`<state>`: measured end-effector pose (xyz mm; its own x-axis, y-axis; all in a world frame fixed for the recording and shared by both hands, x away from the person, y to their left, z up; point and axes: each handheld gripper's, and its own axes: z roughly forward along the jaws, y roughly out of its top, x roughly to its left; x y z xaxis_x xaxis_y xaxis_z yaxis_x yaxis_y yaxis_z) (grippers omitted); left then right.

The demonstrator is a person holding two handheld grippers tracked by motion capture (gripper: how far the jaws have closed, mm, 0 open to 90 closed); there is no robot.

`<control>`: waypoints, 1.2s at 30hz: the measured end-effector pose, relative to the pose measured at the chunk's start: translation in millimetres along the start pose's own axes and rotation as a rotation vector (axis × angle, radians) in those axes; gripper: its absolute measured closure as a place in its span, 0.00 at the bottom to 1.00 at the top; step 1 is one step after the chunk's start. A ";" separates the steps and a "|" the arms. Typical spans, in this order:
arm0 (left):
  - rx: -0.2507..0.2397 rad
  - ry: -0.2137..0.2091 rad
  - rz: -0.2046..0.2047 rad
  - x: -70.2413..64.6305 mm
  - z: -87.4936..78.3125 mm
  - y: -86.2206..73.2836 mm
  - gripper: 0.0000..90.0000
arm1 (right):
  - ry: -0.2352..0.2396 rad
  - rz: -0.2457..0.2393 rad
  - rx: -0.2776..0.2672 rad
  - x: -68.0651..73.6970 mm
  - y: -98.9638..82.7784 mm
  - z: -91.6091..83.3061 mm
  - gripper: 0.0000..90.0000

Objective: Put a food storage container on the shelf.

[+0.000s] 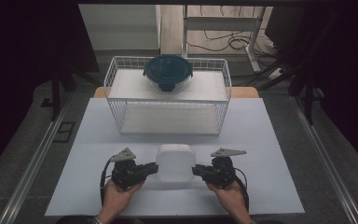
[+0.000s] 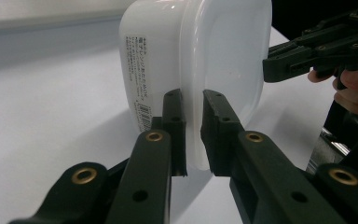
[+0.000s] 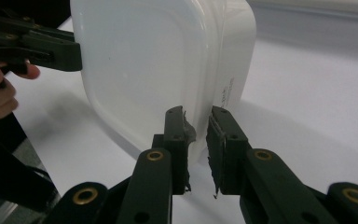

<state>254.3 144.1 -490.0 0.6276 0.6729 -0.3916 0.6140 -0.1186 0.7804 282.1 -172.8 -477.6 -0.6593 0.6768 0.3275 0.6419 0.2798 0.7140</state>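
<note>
The white plastic container [image 1: 175, 162] is held between the two grippers near the front edge of the desk [image 1: 270, 140], so the grasp is already made from both sides. In the left gripper view the left gripper [image 2: 193, 133] has its jaws closed on the rim of the container, one jaw on each side of the thin edge; in the right gripper view the right gripper [image 3: 196, 140] pinches the opposite rim in the same way. In both gripper views the container stands tilted on its side with the lid face turned toward the person, and I cannot tell if it touches the desk or is lifted a little. Behind it stands the white wire rack [image 1: 168, 95], and on its upper shelf there is already a round container with a dark teal lid [image 1: 168, 71]. I judge that what remains is to carry the white container to the rack and then open both jaws
</note>
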 end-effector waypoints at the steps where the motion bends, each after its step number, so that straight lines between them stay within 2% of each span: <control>1: -0.006 0.004 0.005 -0.3 -1.0 2.0 0.89 | -0.003 -0.007 -0.008 1.2 1.5 -0.9 0.86; 6: -0.024 0.027 0.046 -3.7 -8.5 11.5 0.89 | -0.001 -0.034 -0.044 5.2 8.5 -5.3 0.86; 9: -0.036 0.034 0.054 -3.3 -13.6 19.1 0.89 | 0.005 -0.054 -0.060 7.8 15.7 -7.8 0.87; 16: -0.064 0.039 0.091 -2.1 -27.0 48.8 0.88 | 0.009 -0.097 -0.112 12.8 41.7 -17.5 0.87; 22: -0.092 0.048 0.092 0.8 -35.1 70.1 0.88 | 0.016 -0.103 -0.137 14.2 65.7 -20.7 0.87; 26: -0.112 0.045 0.076 0.4 -39.4 82.8 0.88 | 0.027 -0.115 -0.143 14.4 83.1 -26.3 0.87; 36: -0.154 0.042 0.068 -0.6 -51.0 118.5 0.88 | 0.004 -0.147 -0.186 21.9 123.7 -44.4 0.87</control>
<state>302.2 166.9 -372.5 0.6426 0.6975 -0.3170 0.4880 -0.0537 0.8712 329.7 -153.6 -354.6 -0.7421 0.6351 0.2143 0.4560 0.2440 0.8559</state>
